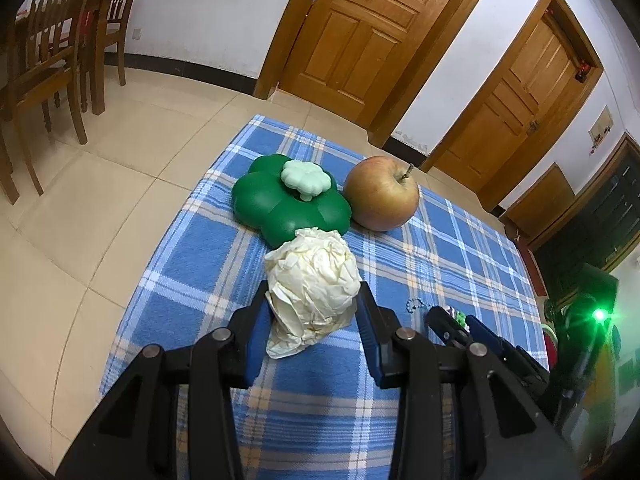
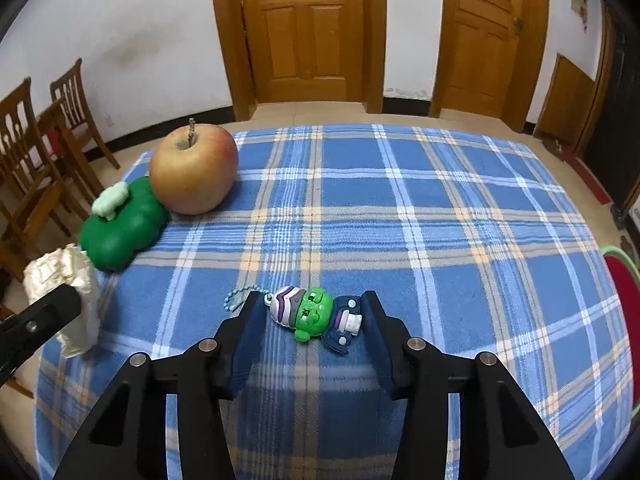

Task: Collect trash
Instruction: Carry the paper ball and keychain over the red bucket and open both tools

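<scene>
Grips a crumpled paper ball [image 1: 316, 272] with the left gripper [image 1: 314, 292], blue pads pressed into both flanks so that the soft wad bulges above the fingertips and trails a loose flap below. Keeps that ball near the left edge of the blue plaid tablecloth [image 2: 440, 240], just in front of the green clover-shaped box [image 1: 280, 208]; cannot tell whether lifted clear of the cloth or resting on it. Straddles a small toy keychain [image 2: 312, 314] with the right gripper [image 2: 311, 300], jaws partly apart, one pad just beside the striped cap and the other just beside the white feet, neither visibly squeezing yet. Lines the fingers up along the figure's length, probably to catch the solid body and leave the thin bead chain [image 2: 236, 298] free to trail at the left fingertip. Leaves the apple [image 1: 382, 194] alone, upright against the clover box at the far side, most likely as things that belong on the table. Treats the paper as the obvious rubbish, already secured; seems to count the keychain as a second pick, not yet secured. Shows a red container with a pale green rim [image 2: 616, 249] beyond the table's right edge, possibly the bin, though too cropped to say. Calls next for a firm close on the toy, since a hard, rounded figure could squirt out from flat pads.
</scene>
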Action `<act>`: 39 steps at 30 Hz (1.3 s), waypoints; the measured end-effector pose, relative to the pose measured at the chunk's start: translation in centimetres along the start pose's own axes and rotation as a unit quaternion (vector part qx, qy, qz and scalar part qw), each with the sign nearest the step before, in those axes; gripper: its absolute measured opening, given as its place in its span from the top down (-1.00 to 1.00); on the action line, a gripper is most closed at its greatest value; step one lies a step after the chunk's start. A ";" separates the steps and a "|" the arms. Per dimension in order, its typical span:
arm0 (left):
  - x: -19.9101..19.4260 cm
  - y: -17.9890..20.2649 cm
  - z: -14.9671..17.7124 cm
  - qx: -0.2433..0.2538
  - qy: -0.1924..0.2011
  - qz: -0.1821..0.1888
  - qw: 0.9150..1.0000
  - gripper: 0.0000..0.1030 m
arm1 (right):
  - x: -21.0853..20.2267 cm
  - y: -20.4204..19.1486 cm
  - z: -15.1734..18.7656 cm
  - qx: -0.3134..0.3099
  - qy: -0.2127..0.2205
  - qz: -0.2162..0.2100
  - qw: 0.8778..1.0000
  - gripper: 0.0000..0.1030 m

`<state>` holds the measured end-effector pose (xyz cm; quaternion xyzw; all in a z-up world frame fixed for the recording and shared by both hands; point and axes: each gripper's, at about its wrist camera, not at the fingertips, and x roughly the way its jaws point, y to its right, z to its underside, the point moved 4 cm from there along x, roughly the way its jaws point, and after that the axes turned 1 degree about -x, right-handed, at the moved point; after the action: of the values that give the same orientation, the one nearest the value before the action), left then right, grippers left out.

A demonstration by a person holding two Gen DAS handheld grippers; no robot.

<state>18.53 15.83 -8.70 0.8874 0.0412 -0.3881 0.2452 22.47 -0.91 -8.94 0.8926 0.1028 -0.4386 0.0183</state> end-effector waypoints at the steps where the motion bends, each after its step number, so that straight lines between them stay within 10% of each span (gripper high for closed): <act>1: 0.0 0.2 0.0 0.003 0.002 -0.002 1.000 0.22 | -0.3 0.1 0.2 0.002 0.002 -0.005 1.000 0.04; 18: -2.5 7.7 1.4 0.065 0.007 0.015 0.998 0.22 | -9.5 7.5 2.9 0.093 0.050 -0.061 0.993 0.03; 39: -2.5 24.6 8.2 0.186 -0.054 0.105 0.975 0.22 | -17.7 22.5 7.3 0.214 0.092 -0.014 0.972 0.03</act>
<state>17.74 -9.26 -1.77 0.8948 -0.1380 -0.4083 0.1167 10.75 -26.80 -0.86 0.9109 0.0202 -0.3666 -0.1886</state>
